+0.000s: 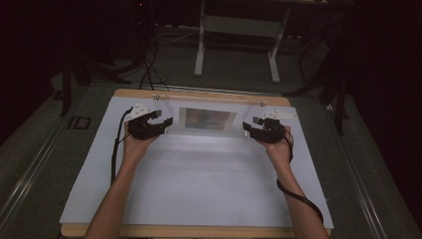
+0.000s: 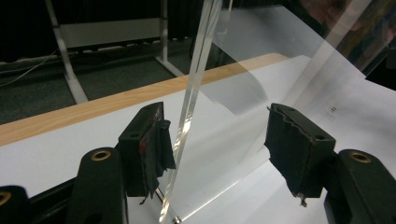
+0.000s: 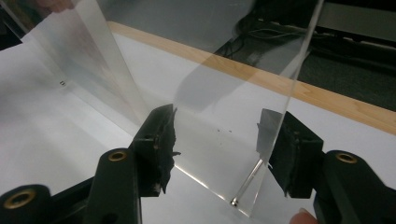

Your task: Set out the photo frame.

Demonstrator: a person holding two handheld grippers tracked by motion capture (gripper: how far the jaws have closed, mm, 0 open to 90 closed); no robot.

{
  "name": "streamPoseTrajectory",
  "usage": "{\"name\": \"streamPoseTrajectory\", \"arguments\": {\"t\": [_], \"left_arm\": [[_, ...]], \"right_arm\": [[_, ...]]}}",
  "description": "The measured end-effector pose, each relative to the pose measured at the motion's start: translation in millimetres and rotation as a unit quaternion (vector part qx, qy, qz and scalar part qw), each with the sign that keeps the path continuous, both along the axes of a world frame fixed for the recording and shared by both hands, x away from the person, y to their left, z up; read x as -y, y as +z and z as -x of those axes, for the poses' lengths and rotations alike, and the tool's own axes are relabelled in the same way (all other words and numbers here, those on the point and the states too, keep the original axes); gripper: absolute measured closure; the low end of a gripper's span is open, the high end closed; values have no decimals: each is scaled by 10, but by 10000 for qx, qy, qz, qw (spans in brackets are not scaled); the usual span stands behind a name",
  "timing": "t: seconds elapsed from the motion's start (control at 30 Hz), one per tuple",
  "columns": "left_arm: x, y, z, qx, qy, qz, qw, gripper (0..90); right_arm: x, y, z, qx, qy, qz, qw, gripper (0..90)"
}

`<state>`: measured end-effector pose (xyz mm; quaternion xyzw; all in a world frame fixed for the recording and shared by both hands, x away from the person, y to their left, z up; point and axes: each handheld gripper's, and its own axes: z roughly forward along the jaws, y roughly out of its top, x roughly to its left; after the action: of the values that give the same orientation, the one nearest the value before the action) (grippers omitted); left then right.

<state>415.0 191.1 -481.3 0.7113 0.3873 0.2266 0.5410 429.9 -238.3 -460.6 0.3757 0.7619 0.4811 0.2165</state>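
Your left gripper [image 1: 160, 123] sits at the 9 o'clock end of the clear acrylic frame [image 1: 208, 119], jaws spread apart; in the left gripper view its pads [image 2: 154, 140] straddle the frame's upright edge [image 2: 191, 93] without pressing it, the left pad just beside the edge. The frame stands upright at the 12 o'clock part of the white sheet [image 1: 199, 174], its long axis running from 9 o'clock to 3 o'clock, its broad face turned toward you at 6 o'clock, with a picture [image 1: 206, 119] showing at its centre. Your right gripper [image 1: 249, 129] sits at the frame's 3 o'clock end, jaws likewise apart; in the right gripper view the clear side panel [image 3: 224, 93] stands between the pads, neither pad clamped on it. The white sheet covers a wooden table [image 1: 199, 93]. Beyond, at 12 o'clock, a grey floor [image 1: 239, 69] and a white metal stand [image 1: 236, 30] lie in a dark room.
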Motion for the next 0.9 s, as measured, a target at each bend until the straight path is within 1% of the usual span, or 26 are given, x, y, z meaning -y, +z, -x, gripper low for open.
{"name": "streamPoseTrajectory", "arguments": {"t": [0.13, 0.17, 0.33, 0.47, 0.67, 0.73, 0.77, 0.8, 0.83, 0.9], "left_arm": [[92, -26, -55, -44, -6, -201, 9998, 366], [114, -33, -62, -16, 37, -260, 9997, 360], [134, -46, -94, 12, 171, -211, 9996, 358], [153, -21, -124, -55, 273, -259, 9993, 359], [164, 20, -96, -151, 302, -351, 9988, 366], [158, 34, -61, -170, 306, -393, 9986, 371], [148, 39, -44, -191, 310, -367, 9987, 374], [132, 42, -29, -225, 306, -305, 9988, 376], [109, 44, -11, -290, 283, -189, 9990, 379], [87, 44, 22, -359, 275, -94, 9989, 386]], "right_arm": [[-4, -28, -21, 50, 9, -24, 10000, 446], [-9, -33, -25, 63, -9, -18, 10000, 446], [-43, -53, -49, 190, -144, 24, 9997, 445], [-71, -69, -64, 332, -260, 50, 9991, 447], [-80, -62, -74, 350, -278, 87, 9990, 447], [-84, -55, -62, 306, -255, 66, 9992, 446], [-86, -52, -51, 275, -238, 35, 9993, 446], [-88, -48, -37, 250, -226, 4, 9994, 446], [-91, -43, -21, 231, -214, -25, 9995, 446], [-94, -25, 15, 195, -184, -114, 9996, 447]]}}
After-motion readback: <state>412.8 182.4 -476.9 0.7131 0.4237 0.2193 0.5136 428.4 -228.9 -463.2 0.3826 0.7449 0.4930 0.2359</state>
